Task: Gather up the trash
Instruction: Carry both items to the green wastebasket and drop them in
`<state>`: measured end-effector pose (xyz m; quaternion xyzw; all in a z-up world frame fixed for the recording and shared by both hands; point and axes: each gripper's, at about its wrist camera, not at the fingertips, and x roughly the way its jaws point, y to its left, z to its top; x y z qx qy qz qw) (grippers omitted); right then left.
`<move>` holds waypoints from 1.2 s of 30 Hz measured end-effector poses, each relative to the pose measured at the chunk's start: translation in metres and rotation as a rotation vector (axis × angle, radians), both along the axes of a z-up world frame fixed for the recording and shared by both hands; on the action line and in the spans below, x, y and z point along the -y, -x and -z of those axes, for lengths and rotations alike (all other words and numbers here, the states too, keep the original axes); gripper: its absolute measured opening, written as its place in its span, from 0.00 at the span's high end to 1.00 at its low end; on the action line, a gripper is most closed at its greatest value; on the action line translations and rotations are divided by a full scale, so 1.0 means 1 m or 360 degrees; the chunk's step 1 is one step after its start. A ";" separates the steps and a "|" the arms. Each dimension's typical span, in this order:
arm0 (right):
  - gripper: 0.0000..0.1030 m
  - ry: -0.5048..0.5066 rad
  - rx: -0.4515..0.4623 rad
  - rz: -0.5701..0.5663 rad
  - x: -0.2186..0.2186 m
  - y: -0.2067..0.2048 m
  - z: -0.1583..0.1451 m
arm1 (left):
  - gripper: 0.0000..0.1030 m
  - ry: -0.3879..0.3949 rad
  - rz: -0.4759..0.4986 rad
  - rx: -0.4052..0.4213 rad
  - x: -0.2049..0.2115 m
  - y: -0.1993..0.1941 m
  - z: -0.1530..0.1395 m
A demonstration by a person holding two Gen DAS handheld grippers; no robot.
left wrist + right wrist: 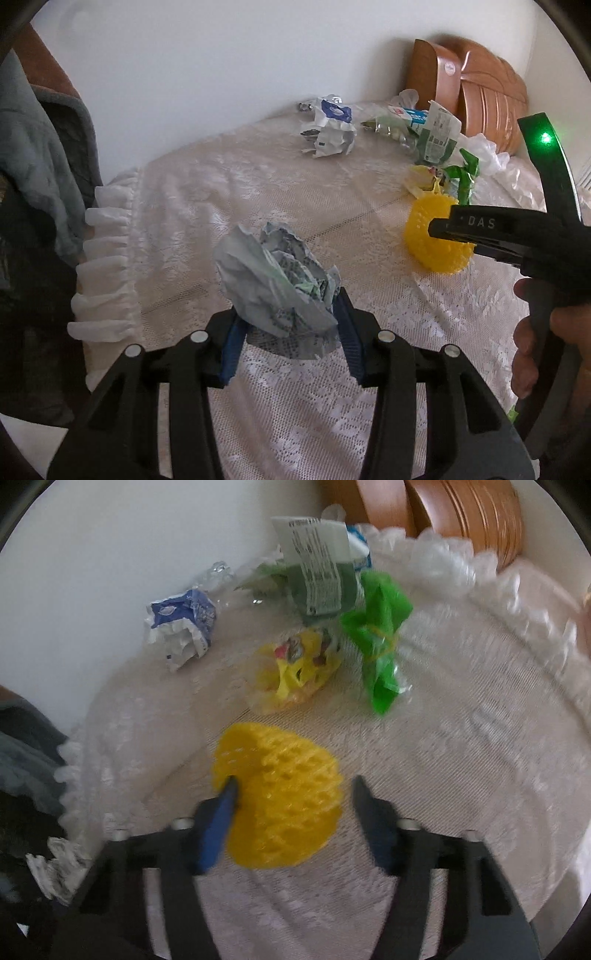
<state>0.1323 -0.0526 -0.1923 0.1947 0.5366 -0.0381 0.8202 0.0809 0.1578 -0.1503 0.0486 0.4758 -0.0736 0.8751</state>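
My left gripper is shut on a crumpled pale blue-grey paper wad, held just above the lace tablecloth. A yellow foam fruit net stands on the cloth between the fingers of my right gripper. The blue left pad digs into the net's left edge, and a thin strip of cloth shows between the net and the right pad. In the left wrist view the same net sits at the right, with a black finger of the right gripper across it.
More trash lies behind: a crumpled blue-and-white wrapper, a yellow snack bag, a green plastic bag, a printed carton and clear plastic. A wooden headboard stands at the back right. Grey cloth hangs at the left, and a hand holds the right gripper.
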 end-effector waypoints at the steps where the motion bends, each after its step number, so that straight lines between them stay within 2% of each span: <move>1: 0.63 0.0001 0.0013 -0.0002 0.000 0.003 -0.003 | 0.57 0.0000 0.0004 0.0000 0.002 0.001 0.000; 4: 0.67 0.0002 0.0034 -0.0015 0.002 0.007 -0.008 | 0.57 0.0000 0.0043 0.0012 0.008 0.003 -0.003; 9: 0.68 -0.0008 0.0124 -0.0012 0.020 0.029 -0.025 | 0.57 -0.0022 0.0141 0.0053 0.028 0.011 -0.013; 13: 0.68 0.0051 0.0185 0.0048 0.048 0.064 -0.043 | 0.57 -0.0007 0.0264 0.0076 0.055 0.020 -0.023; 16: 0.68 0.0136 0.0195 0.0125 0.075 0.099 -0.053 | 0.57 0.0014 0.0423 0.0101 0.087 0.034 -0.032; 23: 0.67 0.0369 0.0098 0.0377 0.145 0.206 -0.062 | 0.57 0.0112 0.0799 0.0110 0.169 0.072 -0.047; 26: 0.66 0.0490 0.0014 0.0494 0.174 0.250 -0.055 | 0.57 0.0133 0.0949 0.0107 0.203 0.090 -0.050; 30: 0.64 0.0497 -0.0111 0.0696 0.216 0.300 -0.031 | 0.57 0.0130 0.1091 0.0113 0.239 0.114 -0.053; 32: 0.51 0.0496 -0.0187 0.0765 0.233 0.314 -0.013 | 0.57 0.0120 0.1148 0.0121 0.255 0.127 -0.054; 34: 0.09 0.0487 -0.0289 0.0846 0.250 0.325 0.004 | 0.57 0.0103 0.1203 0.0127 0.270 0.139 -0.055; 36: 0.03 0.0512 -0.0341 0.0920 0.260 0.332 0.011 | 0.57 0.0086 0.1246 0.0126 0.281 0.150 -0.055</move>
